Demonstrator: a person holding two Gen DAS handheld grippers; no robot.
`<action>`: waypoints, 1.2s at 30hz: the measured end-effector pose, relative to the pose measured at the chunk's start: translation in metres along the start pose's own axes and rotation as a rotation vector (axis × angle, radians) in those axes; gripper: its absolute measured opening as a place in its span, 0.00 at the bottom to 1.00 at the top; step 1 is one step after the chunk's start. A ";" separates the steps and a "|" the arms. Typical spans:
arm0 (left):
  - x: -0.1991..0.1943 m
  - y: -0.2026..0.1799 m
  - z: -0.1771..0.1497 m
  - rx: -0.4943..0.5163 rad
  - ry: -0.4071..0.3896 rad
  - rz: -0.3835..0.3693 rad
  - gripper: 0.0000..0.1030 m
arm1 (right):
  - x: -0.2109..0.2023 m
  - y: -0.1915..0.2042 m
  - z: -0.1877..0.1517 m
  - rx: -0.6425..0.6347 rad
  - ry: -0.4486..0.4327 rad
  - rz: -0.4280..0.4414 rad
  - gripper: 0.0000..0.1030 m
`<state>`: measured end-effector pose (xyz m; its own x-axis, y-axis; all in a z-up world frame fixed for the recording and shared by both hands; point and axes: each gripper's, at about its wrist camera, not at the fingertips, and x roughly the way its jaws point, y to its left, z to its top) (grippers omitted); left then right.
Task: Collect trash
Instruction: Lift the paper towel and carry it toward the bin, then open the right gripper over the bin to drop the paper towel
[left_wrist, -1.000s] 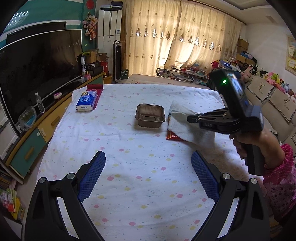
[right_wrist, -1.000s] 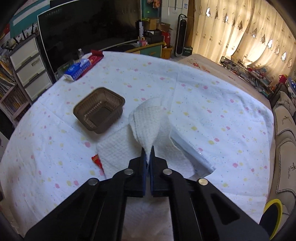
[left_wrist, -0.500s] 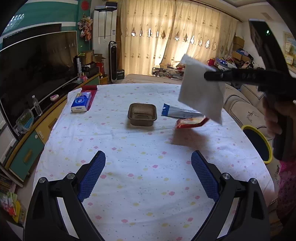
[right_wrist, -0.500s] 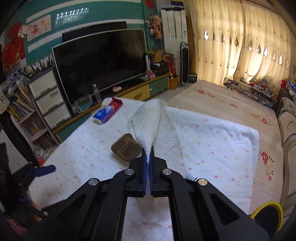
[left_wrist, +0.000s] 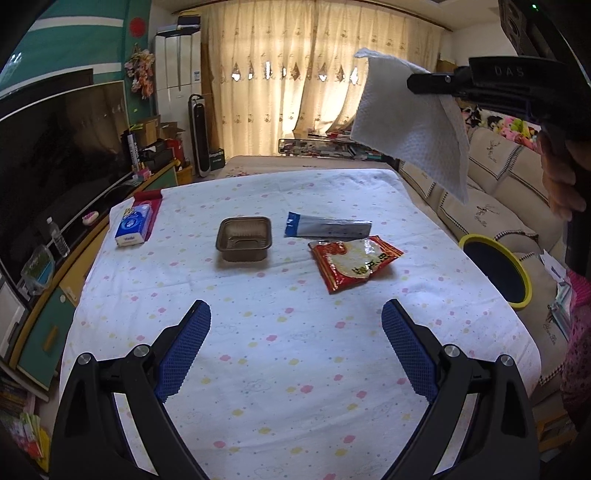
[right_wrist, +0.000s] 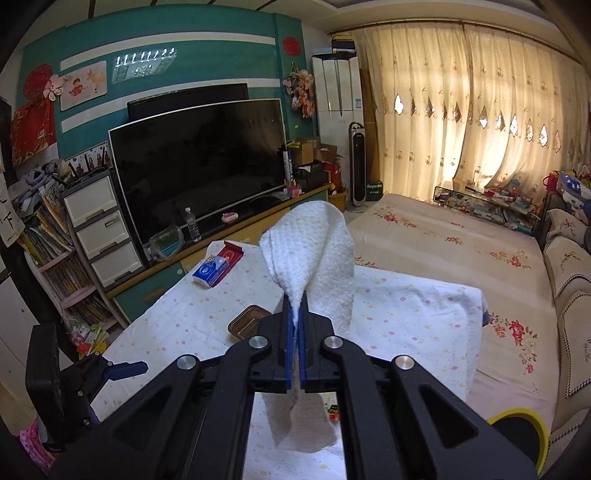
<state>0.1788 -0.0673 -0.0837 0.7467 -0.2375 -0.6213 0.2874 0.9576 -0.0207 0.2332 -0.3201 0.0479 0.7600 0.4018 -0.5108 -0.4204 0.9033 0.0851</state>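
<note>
The right hand-held gripper (left_wrist: 415, 79), marked "DAS", pinches a paper towel (left_wrist: 410, 122).

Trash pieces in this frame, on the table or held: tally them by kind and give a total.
Paper towel, held in the right claw: 1
Brown plastic tray: 1
Red snack wrapper: 1
Blue-and-silver wrapper: 1
Total: 4
</note>
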 end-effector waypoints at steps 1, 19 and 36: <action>0.001 -0.002 0.001 0.006 0.002 -0.004 0.90 | -0.003 -0.004 0.000 0.005 -0.003 -0.010 0.02; 0.080 -0.041 0.028 0.057 0.117 -0.094 0.90 | -0.038 -0.153 -0.091 0.244 0.117 -0.331 0.02; 0.181 -0.048 0.043 0.011 0.289 -0.087 0.90 | -0.032 -0.246 -0.179 0.423 0.255 -0.525 0.49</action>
<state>0.3257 -0.1634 -0.1617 0.5178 -0.2604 -0.8149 0.3505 0.9335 -0.0756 0.2239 -0.5816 -0.1096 0.6478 -0.1019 -0.7550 0.2356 0.9692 0.0713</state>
